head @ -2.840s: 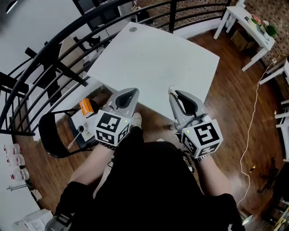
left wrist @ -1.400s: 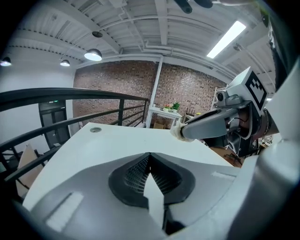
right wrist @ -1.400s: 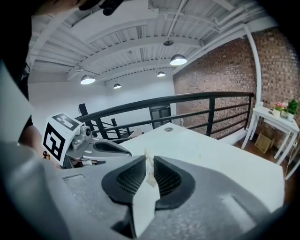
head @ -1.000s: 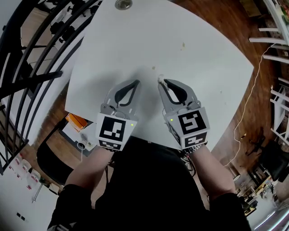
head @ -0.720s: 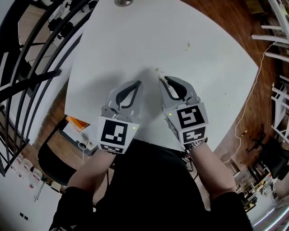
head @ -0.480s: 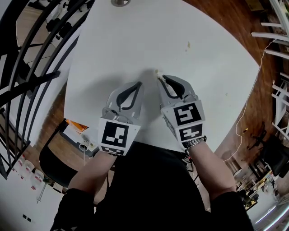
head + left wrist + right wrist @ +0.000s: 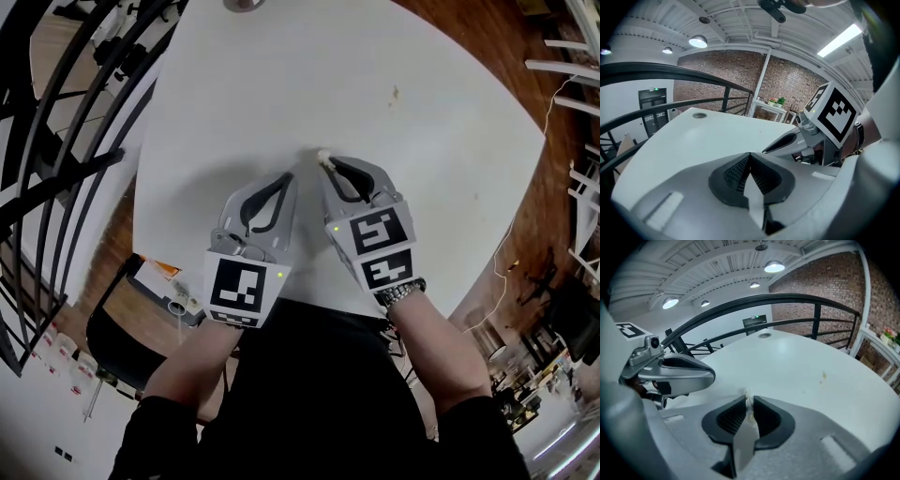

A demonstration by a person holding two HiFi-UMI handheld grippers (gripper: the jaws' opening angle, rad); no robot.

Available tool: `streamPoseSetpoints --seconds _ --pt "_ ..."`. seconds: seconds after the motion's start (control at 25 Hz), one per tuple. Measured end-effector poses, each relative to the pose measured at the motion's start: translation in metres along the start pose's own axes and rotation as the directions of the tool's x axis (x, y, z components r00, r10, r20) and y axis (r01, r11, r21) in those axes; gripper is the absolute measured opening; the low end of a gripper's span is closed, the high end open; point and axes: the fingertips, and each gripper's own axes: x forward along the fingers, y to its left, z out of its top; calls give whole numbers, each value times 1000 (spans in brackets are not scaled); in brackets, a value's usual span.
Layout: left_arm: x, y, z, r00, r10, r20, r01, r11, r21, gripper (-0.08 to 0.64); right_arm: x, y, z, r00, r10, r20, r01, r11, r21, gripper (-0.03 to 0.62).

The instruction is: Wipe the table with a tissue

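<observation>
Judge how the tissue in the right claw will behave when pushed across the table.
Probably floppy: only a crumpled tuft of tissue pokes past the shut right claw. Likely light and easily torn, since it looks so thin. It may drag over the table rather than scrub its speck.

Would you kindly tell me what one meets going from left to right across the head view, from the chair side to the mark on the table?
Orange object by the chair → left gripper, jaws together → right gripper, shut on a tissue → small yellowish stain on the white table.
</observation>
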Motion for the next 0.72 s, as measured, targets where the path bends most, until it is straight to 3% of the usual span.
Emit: streamPoseSetpoints --seconds 0.72 --pt "6 5 -2 1000 -10 -10 10 1000 -18 17 8 -10 5 999 -23 -39 23 1000 -3 40"
